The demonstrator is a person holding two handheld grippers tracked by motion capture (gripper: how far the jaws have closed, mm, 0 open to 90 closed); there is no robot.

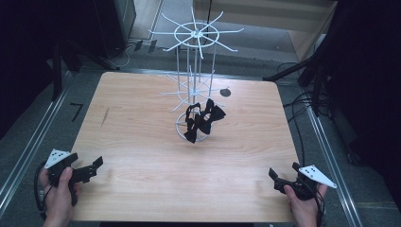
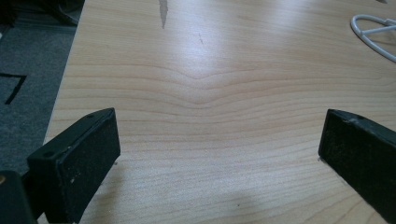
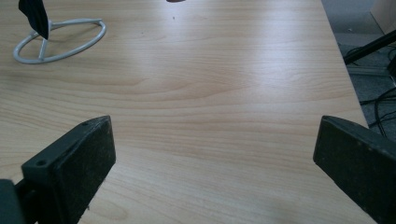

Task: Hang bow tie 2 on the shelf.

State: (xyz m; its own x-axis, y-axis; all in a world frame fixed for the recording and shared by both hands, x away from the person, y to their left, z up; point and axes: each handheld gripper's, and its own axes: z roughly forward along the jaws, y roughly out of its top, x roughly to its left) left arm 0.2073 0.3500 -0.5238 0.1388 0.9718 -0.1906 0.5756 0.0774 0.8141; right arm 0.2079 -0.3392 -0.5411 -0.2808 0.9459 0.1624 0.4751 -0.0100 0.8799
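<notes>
Both grippers' fingers (image 1: 96, 165) apart, nr bow ties (image 1: 204, 119).

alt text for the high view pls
A white wire display stand with black bow ties hanging low on it stands mid-table. A person's hands hold the left gripper and right gripper, both open and empty, at the near corners.
</notes>
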